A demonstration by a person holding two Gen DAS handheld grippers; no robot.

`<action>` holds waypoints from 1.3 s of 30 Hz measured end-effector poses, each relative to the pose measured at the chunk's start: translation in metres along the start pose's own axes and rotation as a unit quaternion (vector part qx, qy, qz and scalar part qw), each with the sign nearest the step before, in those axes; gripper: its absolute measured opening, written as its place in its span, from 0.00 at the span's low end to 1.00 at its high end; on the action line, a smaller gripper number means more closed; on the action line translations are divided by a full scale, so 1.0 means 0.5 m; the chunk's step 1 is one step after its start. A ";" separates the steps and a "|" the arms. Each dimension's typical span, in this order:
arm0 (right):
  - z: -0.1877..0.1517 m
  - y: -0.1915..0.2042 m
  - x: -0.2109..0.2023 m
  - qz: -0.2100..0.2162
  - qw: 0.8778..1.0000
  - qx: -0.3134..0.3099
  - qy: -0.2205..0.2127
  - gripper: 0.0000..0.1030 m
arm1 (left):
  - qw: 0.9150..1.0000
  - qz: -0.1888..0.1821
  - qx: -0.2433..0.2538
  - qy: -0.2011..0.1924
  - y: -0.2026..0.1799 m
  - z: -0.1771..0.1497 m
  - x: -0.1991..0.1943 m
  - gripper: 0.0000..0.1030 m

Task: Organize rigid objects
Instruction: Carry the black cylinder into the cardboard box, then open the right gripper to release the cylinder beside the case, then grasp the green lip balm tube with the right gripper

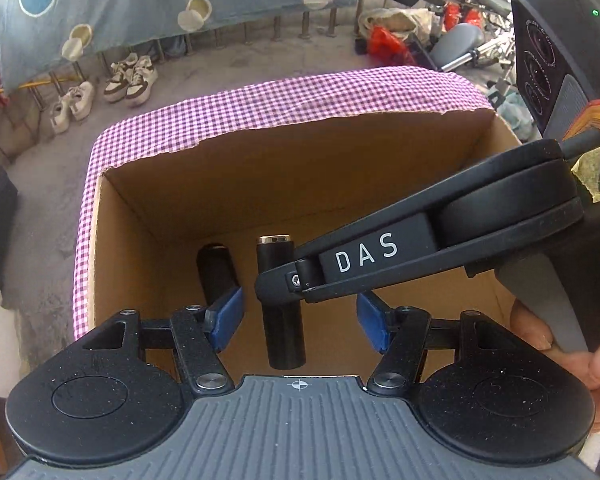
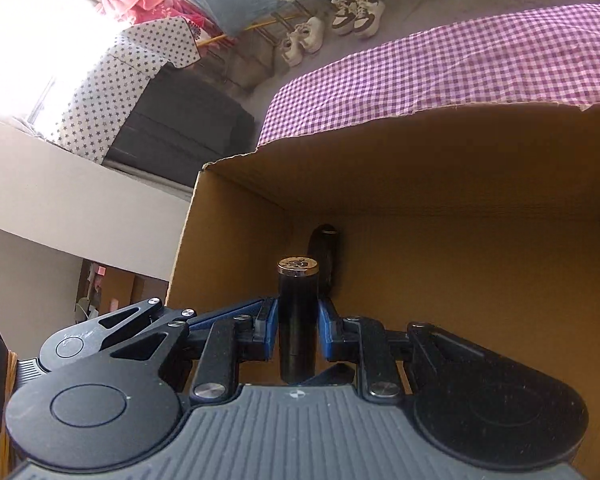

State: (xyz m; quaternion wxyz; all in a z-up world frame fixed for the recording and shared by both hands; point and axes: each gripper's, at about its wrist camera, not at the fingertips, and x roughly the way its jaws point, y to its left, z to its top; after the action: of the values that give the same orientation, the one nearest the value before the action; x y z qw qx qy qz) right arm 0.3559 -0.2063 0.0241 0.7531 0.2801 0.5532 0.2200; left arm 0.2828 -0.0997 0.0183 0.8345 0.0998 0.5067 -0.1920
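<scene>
1. Right wrist view: my right gripper (image 2: pixel 298 332) is clamped on a black cylinder with a gold cap (image 2: pixel 297 312), its blue pads pressing both sides of the tube, cap end pointing away from me.
2. That cylinder hangs over the open mouth of the cardboard box (image 2: pixel 236 248), above the box floor and near its left wall.
3. Inside the box, a second black cylinder (image 2: pixel 325 256) lies in the far left corner, just behind the one I hold.
4. Left wrist view: my left gripper (image 1: pixel 300 314) has its blue pads spread apart over the same box (image 1: pixel 112 248), with nothing pressed between them.
5. My right gripper (image 1: pixel 278 280) reaches in from the right across the box, carrying the gold-capped cylinder (image 1: pixel 282 320); the second cylinder (image 1: pixel 216 272) lies on the box floor to its left.
6. The box stands on a purple checked cloth (image 1: pixel 300 96), which shows beyond the box's far rim.
</scene>
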 end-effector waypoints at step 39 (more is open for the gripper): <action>-0.554 -0.053 -0.344 -0.064 0.977 -0.058 -0.195 0.49 | 0.983 -0.134 0.068 -0.102 -0.188 -0.352 -0.211 0.59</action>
State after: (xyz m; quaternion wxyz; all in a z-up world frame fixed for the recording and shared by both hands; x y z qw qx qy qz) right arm 0.0413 -0.2868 0.0645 0.8741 0.2376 0.3985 0.1440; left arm 0.0577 -0.0980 0.0320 0.8398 0.0675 0.4135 -0.3452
